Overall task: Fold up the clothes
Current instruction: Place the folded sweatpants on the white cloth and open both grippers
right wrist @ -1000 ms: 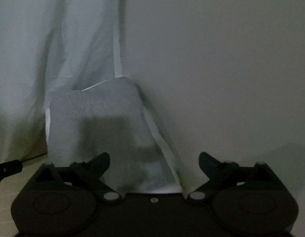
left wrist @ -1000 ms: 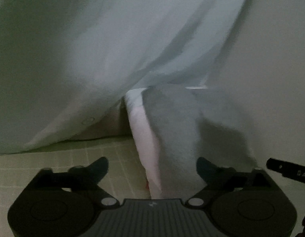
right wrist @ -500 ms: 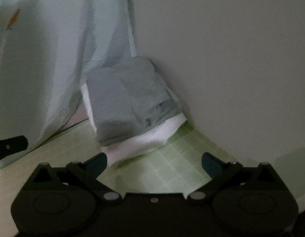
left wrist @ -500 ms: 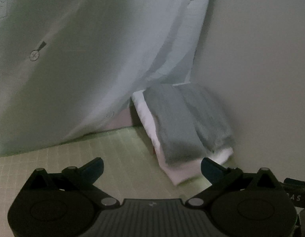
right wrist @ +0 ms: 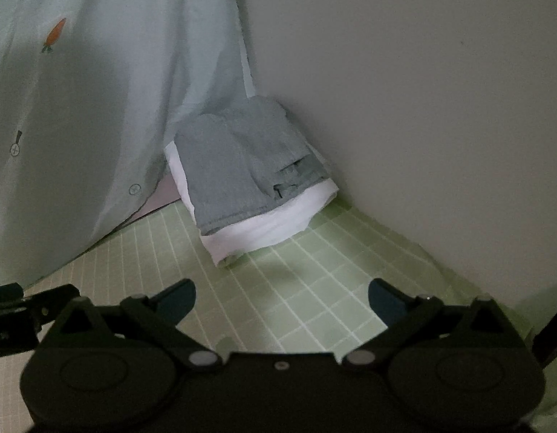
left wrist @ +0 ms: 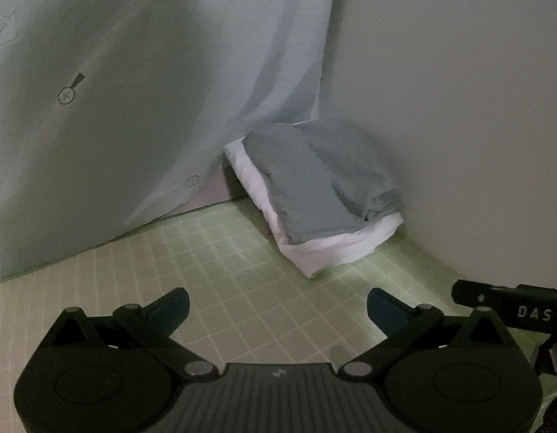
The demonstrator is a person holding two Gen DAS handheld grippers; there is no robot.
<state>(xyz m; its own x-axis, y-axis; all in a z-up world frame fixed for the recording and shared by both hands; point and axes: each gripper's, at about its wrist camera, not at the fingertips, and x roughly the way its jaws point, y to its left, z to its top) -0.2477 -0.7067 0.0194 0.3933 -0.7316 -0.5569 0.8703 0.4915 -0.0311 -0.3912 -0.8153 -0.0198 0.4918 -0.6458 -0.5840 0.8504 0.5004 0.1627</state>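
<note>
While both claws, left and right, gape empty at bottom, a grey garment tops white cloth at centre. A curtain fills upper left, touching the stack; wall flanks right, over green mat.

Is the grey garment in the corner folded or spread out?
Folded. The grey garment lies as a compact layered bundle on top of a folded white one, on the green mat against the wall.

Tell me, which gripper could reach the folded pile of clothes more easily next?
Probably the right gripper: the folded pile sits nearly straight ahead of its open fingers. For the left gripper, the pile lies off to its right. Both are empty.
</note>
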